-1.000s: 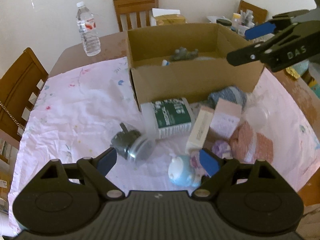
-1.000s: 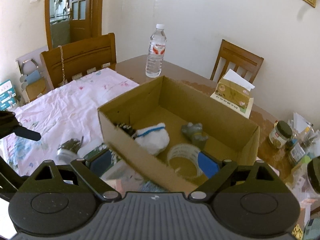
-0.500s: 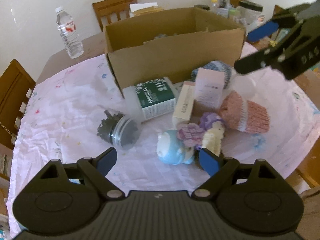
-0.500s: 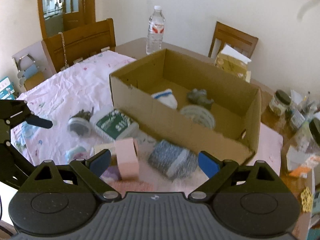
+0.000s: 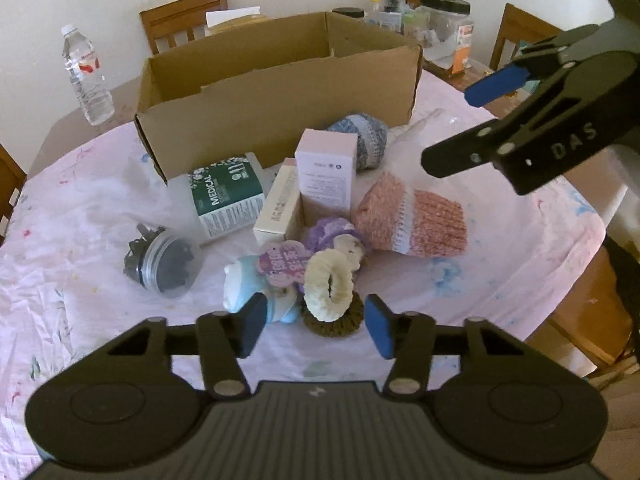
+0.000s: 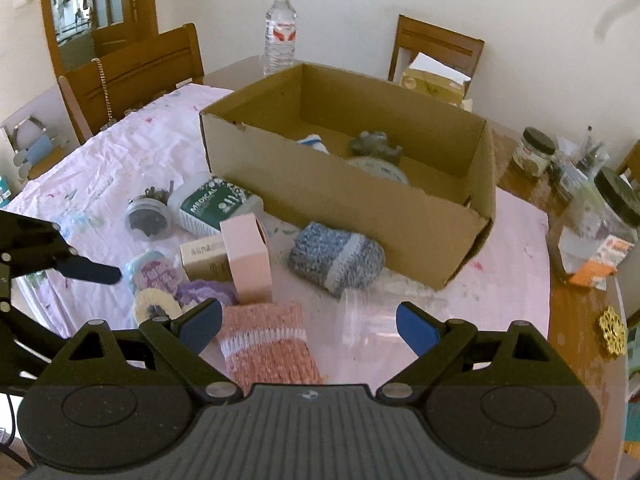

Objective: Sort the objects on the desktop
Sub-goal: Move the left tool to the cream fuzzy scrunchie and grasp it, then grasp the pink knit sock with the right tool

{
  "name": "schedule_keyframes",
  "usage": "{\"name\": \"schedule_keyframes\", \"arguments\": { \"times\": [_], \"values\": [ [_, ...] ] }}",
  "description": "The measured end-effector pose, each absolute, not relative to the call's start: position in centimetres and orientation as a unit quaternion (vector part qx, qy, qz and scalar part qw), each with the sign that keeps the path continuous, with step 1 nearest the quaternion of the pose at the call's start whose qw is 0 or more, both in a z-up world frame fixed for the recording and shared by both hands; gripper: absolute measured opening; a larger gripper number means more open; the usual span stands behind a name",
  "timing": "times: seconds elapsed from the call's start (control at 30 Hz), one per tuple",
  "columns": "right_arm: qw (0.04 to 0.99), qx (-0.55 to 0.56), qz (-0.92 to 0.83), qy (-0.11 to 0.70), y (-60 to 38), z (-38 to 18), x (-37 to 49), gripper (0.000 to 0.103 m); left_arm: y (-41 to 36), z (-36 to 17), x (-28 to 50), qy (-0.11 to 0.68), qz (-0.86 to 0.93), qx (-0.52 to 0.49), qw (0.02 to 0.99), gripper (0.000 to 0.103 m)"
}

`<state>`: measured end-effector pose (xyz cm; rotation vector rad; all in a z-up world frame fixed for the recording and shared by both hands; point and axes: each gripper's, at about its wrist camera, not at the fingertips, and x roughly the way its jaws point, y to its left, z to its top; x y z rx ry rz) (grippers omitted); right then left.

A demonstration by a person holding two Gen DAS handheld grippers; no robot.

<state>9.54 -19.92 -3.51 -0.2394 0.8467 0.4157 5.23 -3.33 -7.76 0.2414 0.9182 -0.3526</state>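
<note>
The left tongs (image 5: pixel 311 325), spread wide and empty over the cream knitted ring (image 5: pixel 329 283) on the tabletop (image 5: pixel 80 216), could snag the touching purple scrunchie card (image 5: pixel 285 261); right tongs (image 6: pixel 308 326) gape empty above the pink knitted sock (image 6: pixel 268 344).

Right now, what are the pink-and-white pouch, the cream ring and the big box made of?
Pink-and-white pouch: knitted yarn, matte, visible ribbed stitches. Cream ring: looks like soft, fuzzy crocheted yarn, likely a scrunchie. Big box: plain brown corrugated cardboard, matte, with creased raw-edged flaps.
</note>
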Motion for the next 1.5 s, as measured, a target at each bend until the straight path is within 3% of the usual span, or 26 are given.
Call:
{"name": "schedule_keyframes", "arguments": {
  "times": [0.33, 0.5, 0.57, 0.63, 1.5],
  "values": [
    [0.886, -0.106, 0.194, 0.408, -20.4, -3.7, 8.7, 0.096, -3.4, -8.4, 6.4, 0.446, -0.184, 0.093, 0.871, 0.029],
    [0.885, -0.104, 0.194, 0.41, -20.6, -3.9, 8.2, 0.096, -3.8, -8.6, 6.8, 0.45, -0.183, 0.088, 0.87, 0.029],
    [0.885, -0.103, 0.194, 0.412, -20.7, -4.0, 8.2, 0.096, -4.0, -8.6, 6.9, 0.448, -0.184, 0.091, 0.87, 0.024],
    [0.885, -0.103, 0.194, 0.412, -20.8, -4.0, 8.1, 0.096, -4.0, -8.4, 6.9, 0.449, -0.19, 0.087, 0.869, 0.013],
    [0.836, -0.135, 0.28, 0.453, -19.3, -9.0, 9.0, 0.095, -2.6, -6.2, 6.1, 0.445, -0.16, 0.086, 0.877, 0.011]
  ]
}}
